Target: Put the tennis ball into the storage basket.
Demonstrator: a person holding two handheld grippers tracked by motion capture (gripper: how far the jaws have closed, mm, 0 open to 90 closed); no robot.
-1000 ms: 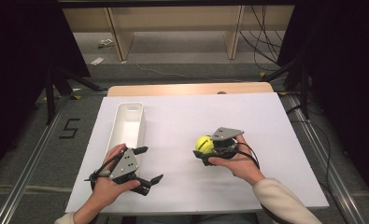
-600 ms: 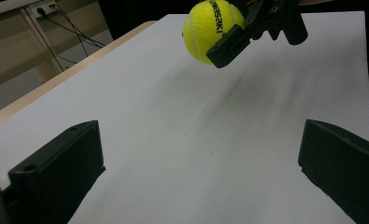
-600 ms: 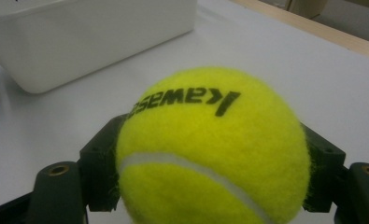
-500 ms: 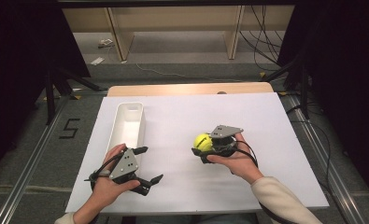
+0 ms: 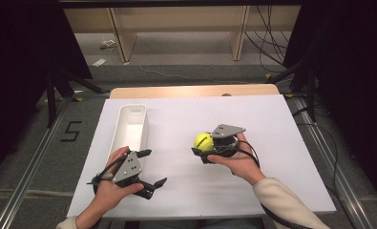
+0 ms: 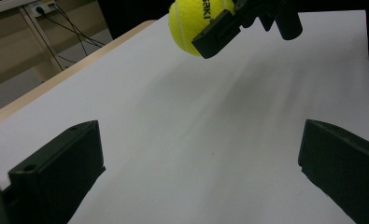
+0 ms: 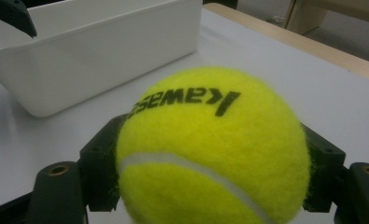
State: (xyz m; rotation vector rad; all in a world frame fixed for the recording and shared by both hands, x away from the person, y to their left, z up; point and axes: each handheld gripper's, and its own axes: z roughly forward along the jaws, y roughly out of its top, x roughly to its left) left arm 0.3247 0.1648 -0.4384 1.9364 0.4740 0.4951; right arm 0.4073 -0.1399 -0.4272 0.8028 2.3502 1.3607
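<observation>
Yellow tennis ball [image 5: 203, 141] pinched between the jaws of the right gripper [image 5: 206, 148], held just above the white sheet, roughly mid-table and a bit to the person's right; in the right gripper view the ball [image 7: 213, 149] sits tight between the two black jaws with black lettering on its top and a white seam curving low across it. Right hand [image 5: 238, 160] wraps the gripper body from below, grey three-cornered plate on top, cable trailing back along a light sleeve [image 5: 286, 205]. Left gripper [image 5: 150, 167] rests near the front-left of the table, jaws spread wide with nothing between them; left gripper view shows both jaws far apart over bare white surface, and the ball [image 6: 198, 23] with the other gripper farther off at the top. Left hand [image 5: 112, 188] grips it. White oblong bin [image 5: 129, 126] stands on the left part of the sheet, just beyond the left gripper, well apart from the ball; its wall [image 7: 102, 60] shows behind the ball in the right gripper view. White sheet [image 5: 272, 124] covers most of a light wooden table [image 5: 191, 90], wood strip bare at the far edge. Grey floor around, metal rail along the left [image 5: 28, 176], a "5" marked on the floor [image 5: 71, 131], wooden shelf legs and loose cables at the back, dark curtains either side
</observation>
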